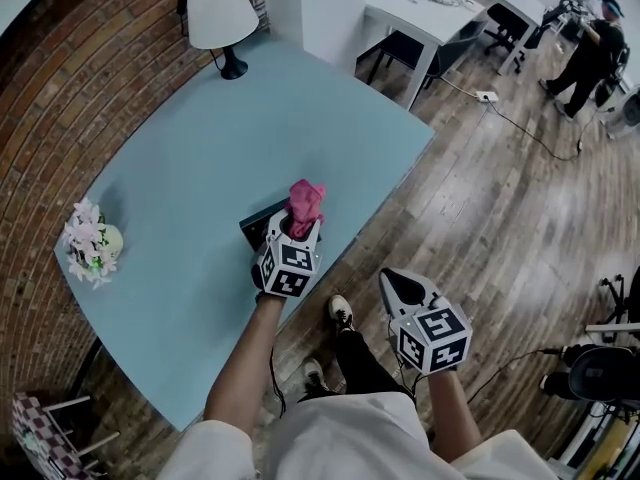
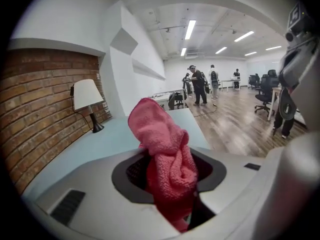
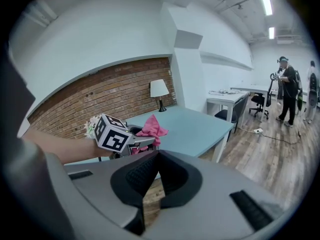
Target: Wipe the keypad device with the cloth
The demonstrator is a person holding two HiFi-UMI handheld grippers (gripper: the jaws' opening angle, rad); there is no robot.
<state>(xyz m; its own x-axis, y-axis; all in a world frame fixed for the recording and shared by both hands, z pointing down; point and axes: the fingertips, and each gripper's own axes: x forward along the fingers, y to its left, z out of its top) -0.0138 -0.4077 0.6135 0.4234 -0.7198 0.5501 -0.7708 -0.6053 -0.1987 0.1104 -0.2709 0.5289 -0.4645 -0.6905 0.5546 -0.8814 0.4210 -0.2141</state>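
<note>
My left gripper (image 1: pixel 299 231) is shut on a pink cloth (image 1: pixel 306 204), which bunches up out of the jaws near the front edge of the light blue table (image 1: pixel 200 148). In the left gripper view the cloth (image 2: pixel 167 154) fills the space between the jaws. A dark flat device (image 1: pixel 259 224), probably the keypad, lies on the table just under and left of that gripper, mostly hidden by it. My right gripper (image 1: pixel 393 281) hangs off the table over the wooden floor, shut with nothing in it. The right gripper view shows the cloth (image 3: pixel 152 125) and the left gripper (image 3: pixel 136 142) ahead to the left.
A white lamp (image 1: pixel 222 18) stands at the table's far corner and a bunch of flowers (image 1: pixel 90 240) at its left end. White desks (image 1: pixel 420 8) and office chairs are behind. A person (image 1: pixel 585 53) stands far right. A checked chair (image 1: pixel 40 433) is bottom left.
</note>
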